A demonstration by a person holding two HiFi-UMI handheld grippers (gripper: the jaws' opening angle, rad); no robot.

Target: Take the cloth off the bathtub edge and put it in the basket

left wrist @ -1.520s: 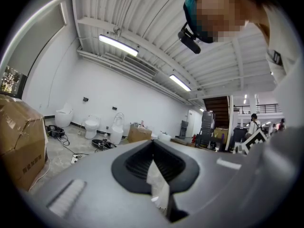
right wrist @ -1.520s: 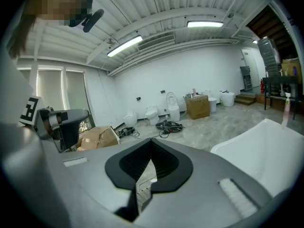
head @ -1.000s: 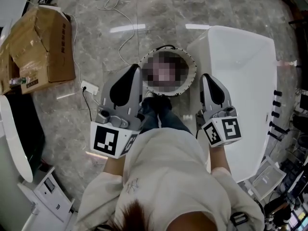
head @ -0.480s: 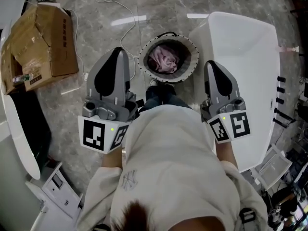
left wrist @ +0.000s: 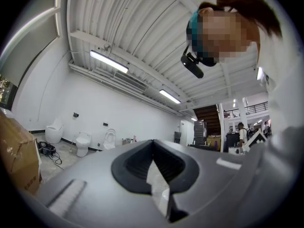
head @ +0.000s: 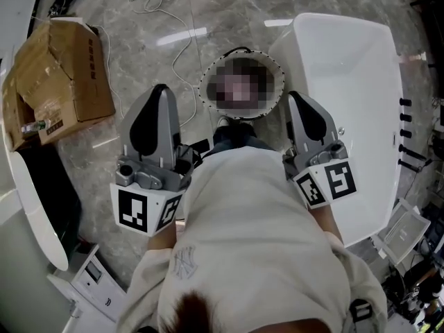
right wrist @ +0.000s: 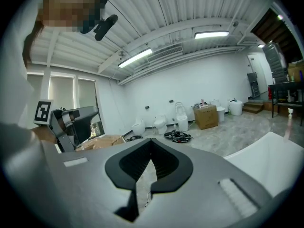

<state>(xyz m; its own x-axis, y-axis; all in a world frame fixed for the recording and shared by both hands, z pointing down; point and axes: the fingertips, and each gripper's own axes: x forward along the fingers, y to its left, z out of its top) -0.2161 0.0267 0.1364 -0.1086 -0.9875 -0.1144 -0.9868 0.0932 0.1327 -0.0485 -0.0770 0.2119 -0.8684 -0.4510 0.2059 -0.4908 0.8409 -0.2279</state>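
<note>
Firstly, left gripper (left wrist: 153, 144): jaws pressed together, nothing between them. Next, right gripper (right wrist: 152, 142): jaws likewise pressed together and empty.

Both grippers: held level in front of the person (head: 250, 248), one on each side of the body. Each has a marker cube (head: 146, 210) at its near end, and its tips point towards the basket.

- basket (head: 202, 87): round with a pale rim. It stands on the floor (head: 152, 40) ahead of and between the two grippers, just beside the bathtub.
- cloth: position cannot be told, as the basket's inside is blurred over.
- bathtub (head: 347, 89): white, to the right of the basket. The right gripper is above its near left edge.
- box (head: 59, 75): cardboard with open flaps, on the floor well to the left.
- cables (head: 170, 19): loose and white, trailing across the floor beyond the basket.
- toilets (left wrist: 83, 144): white, in a row along the far wall (left wrist: 118, 113).
</note>
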